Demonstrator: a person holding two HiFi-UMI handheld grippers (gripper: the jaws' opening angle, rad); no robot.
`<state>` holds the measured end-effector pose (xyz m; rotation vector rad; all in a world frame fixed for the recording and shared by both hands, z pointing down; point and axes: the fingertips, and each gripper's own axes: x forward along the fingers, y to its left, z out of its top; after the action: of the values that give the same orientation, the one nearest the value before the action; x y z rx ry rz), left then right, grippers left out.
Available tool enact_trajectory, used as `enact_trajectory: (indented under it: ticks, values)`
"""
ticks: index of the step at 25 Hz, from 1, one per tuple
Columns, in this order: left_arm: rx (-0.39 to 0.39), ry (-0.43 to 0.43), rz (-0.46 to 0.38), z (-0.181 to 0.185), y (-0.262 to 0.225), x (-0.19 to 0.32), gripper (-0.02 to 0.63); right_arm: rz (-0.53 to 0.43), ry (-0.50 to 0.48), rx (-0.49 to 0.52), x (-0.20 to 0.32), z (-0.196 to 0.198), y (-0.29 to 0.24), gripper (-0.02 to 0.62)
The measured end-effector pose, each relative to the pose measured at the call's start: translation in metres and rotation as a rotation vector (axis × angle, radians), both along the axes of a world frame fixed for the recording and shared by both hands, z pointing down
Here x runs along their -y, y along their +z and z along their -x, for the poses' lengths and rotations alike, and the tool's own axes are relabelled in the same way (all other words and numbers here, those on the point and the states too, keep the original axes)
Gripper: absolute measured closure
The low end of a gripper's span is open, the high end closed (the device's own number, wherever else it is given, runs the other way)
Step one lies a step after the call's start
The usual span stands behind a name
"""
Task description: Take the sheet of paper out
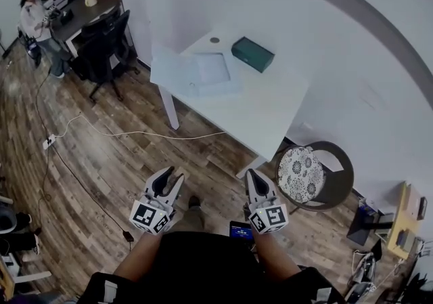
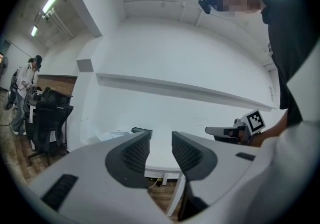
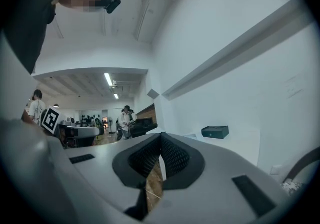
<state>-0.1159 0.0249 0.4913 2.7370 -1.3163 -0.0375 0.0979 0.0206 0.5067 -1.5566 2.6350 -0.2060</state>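
Note:
A white table (image 1: 264,110) stands ahead against the wall. On its far left part lies a pale stack of paper or a folder (image 1: 203,71), with a dark green box (image 1: 253,53) beside it. Both grippers are held level over the wood floor, well short of the table. My left gripper (image 1: 171,177) is open with nothing between its jaws (image 2: 161,135); past it I see the table (image 2: 162,154) and the box (image 2: 141,129). My right gripper (image 1: 252,174) is shut and empty, its tips touching (image 3: 160,136). The box (image 3: 215,131) shows to its right.
A round chair with a patterned cushion (image 1: 301,170) stands at the table's near right corner. A black office chair (image 1: 101,45) and a person at a desk (image 1: 34,18) are far left. A cable (image 1: 135,135) runs across the floor in front of the table.

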Motion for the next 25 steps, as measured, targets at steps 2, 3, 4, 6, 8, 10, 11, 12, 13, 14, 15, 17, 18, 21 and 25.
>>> enact_trajectory:
  ticks: [2,3,4,6,8,10,11,12,13,14,15,17,18,21,25]
  values:
    - [-0.003,0.006,-0.007,0.005,-0.002,0.025,0.485,0.000,-0.001,-0.002,0.025,0.007,-0.004,0.584]
    - [-0.007,0.008,-0.007,0.007,-0.004,0.037,0.485,0.002,-0.001,-0.002,0.037,0.011,-0.005,0.584]
    - [-0.013,0.010,-0.003,0.010,-0.005,0.049,0.485,0.004,-0.002,-0.004,0.049,0.015,-0.006,0.584]
    - [-0.027,0.016,0.009,0.017,-0.005,0.071,0.485,0.008,-0.003,-0.010,0.069,0.023,-0.008,0.584]
    - [-0.044,0.024,0.022,0.024,-0.003,0.091,0.485,0.008,-0.002,-0.016,0.089,0.031,-0.012,0.584]
    - [-0.058,0.034,0.033,0.028,0.001,0.111,0.485,0.002,0.004,-0.020,0.108,0.035,-0.015,0.584]
    - [-0.062,0.040,0.036,0.028,0.003,0.120,0.485,-0.001,0.010,-0.021,0.117,0.036,-0.015,0.584]
    - [-0.063,0.046,0.039,0.029,0.006,0.129,0.485,-0.003,0.017,-0.022,0.124,0.036,-0.015,0.584]
    - [-0.065,0.049,0.042,0.030,0.009,0.136,0.485,-0.004,0.026,-0.025,0.131,0.036,-0.015,0.584]
    - [-0.068,0.050,0.043,0.031,0.010,0.142,0.485,-0.005,0.034,-0.028,0.136,0.036,-0.014,0.584]
    - [-0.072,0.048,0.043,0.033,0.011,0.148,0.485,-0.006,0.040,-0.032,0.141,0.036,-0.014,0.584]
    - [-0.073,0.050,0.041,0.034,0.012,0.160,0.485,-0.003,0.050,-0.036,0.153,0.035,-0.013,0.584]
    - [-0.071,0.054,0.043,0.033,0.013,0.167,0.485,0.001,0.054,-0.037,0.159,0.033,-0.012,0.584]
    - [-0.069,0.060,0.052,0.028,0.017,0.191,0.485,0.013,0.056,-0.039,0.178,0.029,-0.007,0.584]
    - [-0.063,0.071,0.048,0.019,0.018,0.228,0.485,0.026,0.058,-0.026,0.212,0.022,0.003,0.584]
